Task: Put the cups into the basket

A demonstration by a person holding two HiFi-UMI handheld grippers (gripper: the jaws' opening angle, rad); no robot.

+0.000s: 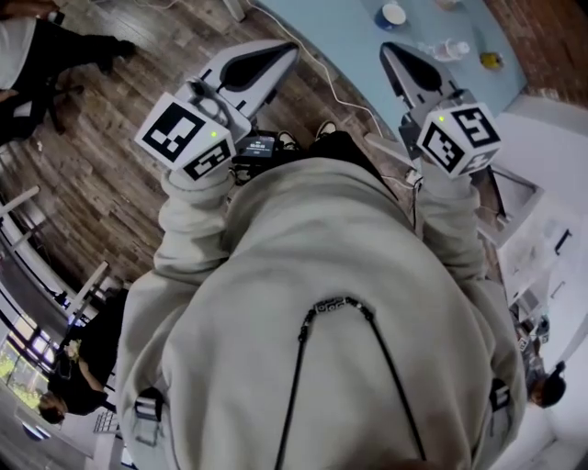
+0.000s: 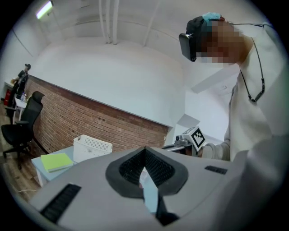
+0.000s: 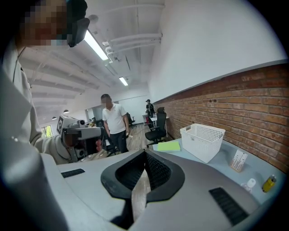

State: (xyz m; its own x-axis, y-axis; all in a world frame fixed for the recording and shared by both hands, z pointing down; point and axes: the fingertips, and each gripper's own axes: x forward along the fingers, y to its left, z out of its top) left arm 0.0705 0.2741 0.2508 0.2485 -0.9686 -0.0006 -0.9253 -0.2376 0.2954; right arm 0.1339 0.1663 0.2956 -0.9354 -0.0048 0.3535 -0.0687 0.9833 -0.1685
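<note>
Cup: one small blue-and-white cup (image 1: 392, 14) stands on the far part of the table (image 1: 340, 27); too small to tell more.
Handling: probably light, stiff and smooth-walled, so apt to tip or slip; best pinched over the rim, one jaw inside.
Basket: a white perforated basket (image 3: 203, 140) sits on the table, at its brick-wall side.
Left gripper (image 2: 145, 153): jaws pressed together, nothing between them, held short of the table.
Right gripper (image 3: 145, 155): jaws pressed together, empty, likewise short of the table.
</note>
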